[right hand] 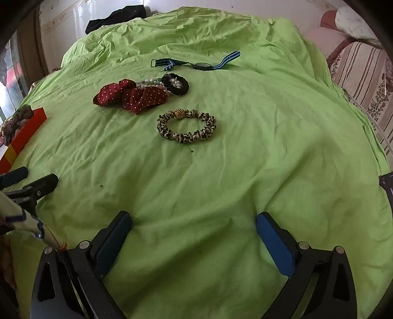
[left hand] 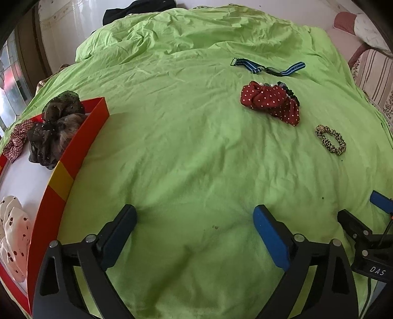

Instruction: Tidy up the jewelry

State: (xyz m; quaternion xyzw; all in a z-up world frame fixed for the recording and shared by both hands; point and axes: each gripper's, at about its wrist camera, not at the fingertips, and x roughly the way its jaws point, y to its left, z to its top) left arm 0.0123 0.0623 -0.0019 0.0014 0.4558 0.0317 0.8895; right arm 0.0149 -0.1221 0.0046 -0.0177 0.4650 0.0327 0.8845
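On the green bedspread lie a leopard-print scrunchie (right hand: 186,126) (left hand: 331,139), a red polka-dot scrunchie (right hand: 130,95) (left hand: 270,101), a bead bracelet with a black band (right hand: 175,83), and a blue striped watch (right hand: 196,64) (left hand: 269,67). A red box (left hand: 81,137) (right hand: 24,133) at the left holds a dark sheer scrunchie (left hand: 52,130), a checked one (left hand: 16,141) and a white cherry-print one (left hand: 13,233). My left gripper (left hand: 195,216) is open over bare sheet beside the box. My right gripper (right hand: 194,222) is open with nothing in it, short of the leopard scrunchie.
The bedspread (right hand: 245,171) is rumpled at the far end, with a dark garment (right hand: 115,17) at its edge. A striped sofa (right hand: 361,71) stands right of the bed. The left gripper's fingers (right hand: 29,181) show at the left edge of the right wrist view.
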